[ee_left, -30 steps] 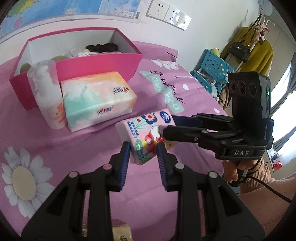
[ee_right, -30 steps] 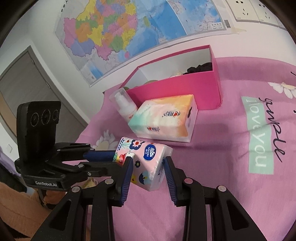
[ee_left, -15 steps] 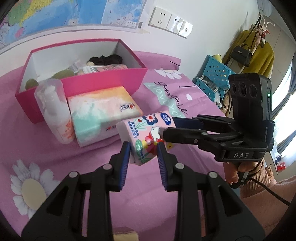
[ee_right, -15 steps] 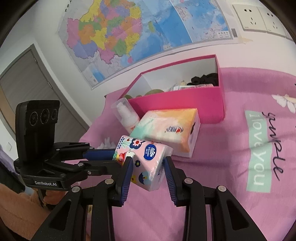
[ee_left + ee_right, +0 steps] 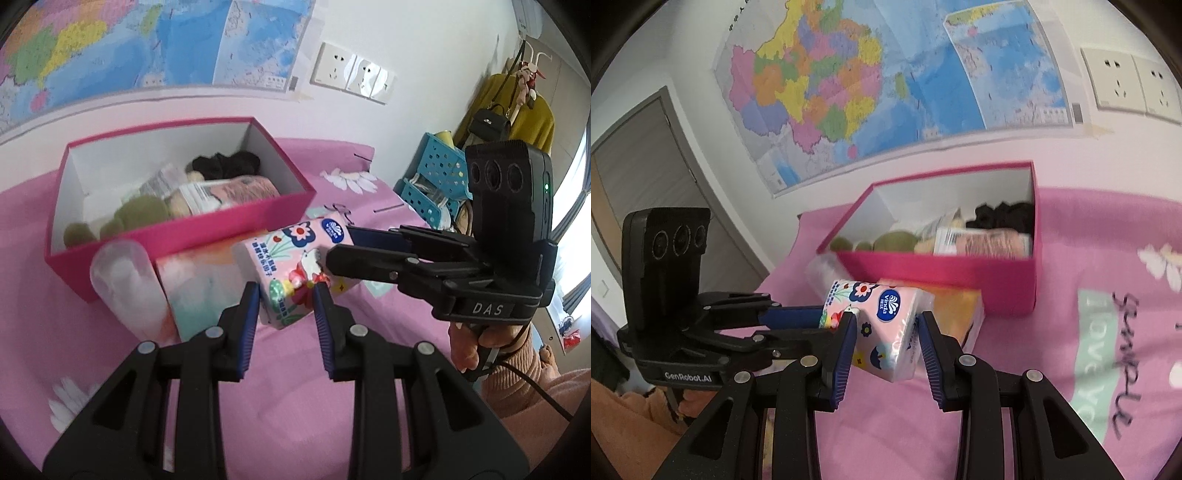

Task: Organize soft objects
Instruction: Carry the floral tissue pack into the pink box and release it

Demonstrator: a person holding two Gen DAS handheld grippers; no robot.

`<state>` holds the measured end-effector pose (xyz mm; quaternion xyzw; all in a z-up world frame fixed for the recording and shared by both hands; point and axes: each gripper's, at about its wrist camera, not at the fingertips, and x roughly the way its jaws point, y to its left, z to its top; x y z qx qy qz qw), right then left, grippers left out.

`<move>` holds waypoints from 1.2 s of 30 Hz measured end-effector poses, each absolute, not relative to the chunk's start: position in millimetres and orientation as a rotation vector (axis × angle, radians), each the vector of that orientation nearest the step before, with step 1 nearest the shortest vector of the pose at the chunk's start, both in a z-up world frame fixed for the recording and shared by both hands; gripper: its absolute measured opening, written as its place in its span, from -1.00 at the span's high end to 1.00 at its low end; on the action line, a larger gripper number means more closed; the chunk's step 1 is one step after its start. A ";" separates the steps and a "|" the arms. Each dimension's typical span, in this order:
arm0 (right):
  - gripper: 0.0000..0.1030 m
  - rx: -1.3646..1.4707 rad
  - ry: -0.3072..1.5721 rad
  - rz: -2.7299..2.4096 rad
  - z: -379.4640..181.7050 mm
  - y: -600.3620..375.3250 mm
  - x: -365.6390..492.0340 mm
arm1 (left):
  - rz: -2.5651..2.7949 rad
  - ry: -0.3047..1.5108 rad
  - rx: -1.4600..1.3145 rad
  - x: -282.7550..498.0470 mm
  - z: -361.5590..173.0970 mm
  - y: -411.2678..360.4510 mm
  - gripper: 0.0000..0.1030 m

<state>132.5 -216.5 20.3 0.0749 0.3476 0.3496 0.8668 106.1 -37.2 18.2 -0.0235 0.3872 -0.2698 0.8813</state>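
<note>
Both of my grippers clamp the same small tissue pack (image 5: 295, 273), each from its own end. Low in the left wrist view, my left gripper (image 5: 284, 295) has its blue pads pressed on the pack's near end, and my right gripper (image 5: 340, 251) comes in from the right of the frame and pinches the far end. In the right wrist view the roles swap: my right gripper (image 5: 886, 325) squeezes the pack (image 5: 882, 325) at bottom centre, and my left gripper (image 5: 798, 317) reaches in from the left edge.

Held this way, the pack hangs clear of the pink bedspread (image 5: 303, 369), tilted, its long axis running from lower left to upper right in the left wrist view.

Just beyond it lie a larger pastel tissue box (image 5: 199, 288) and a clear bottle (image 5: 125, 288), both resting against the near wall of the pink box (image 5: 184, 236). That open box sits up and left of the pack in the left wrist view, up and right in the right one, already holding several soft things.

As I judge it, the coming move turns on lifting the pack over that near wall, and neither hand is clearly nearer.
</note>
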 end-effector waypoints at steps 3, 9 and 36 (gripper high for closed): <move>0.31 0.151 0.712 0.723 26.5 -214.4 144.4 | -0.553 0.791 -0.040 117.1 23.2 -37.2 0.39; 0.31 0.144 0.693 0.703 34.1 -210.5 170.0 | -0.522 0.775 -0.031 141.8 30.2 -37.6 0.39; 0.33 0.208 0.744 0.566 8.6 -206.4 298.9 | -0.359 0.906 -0.109 265.1 20.8 -51.8 0.39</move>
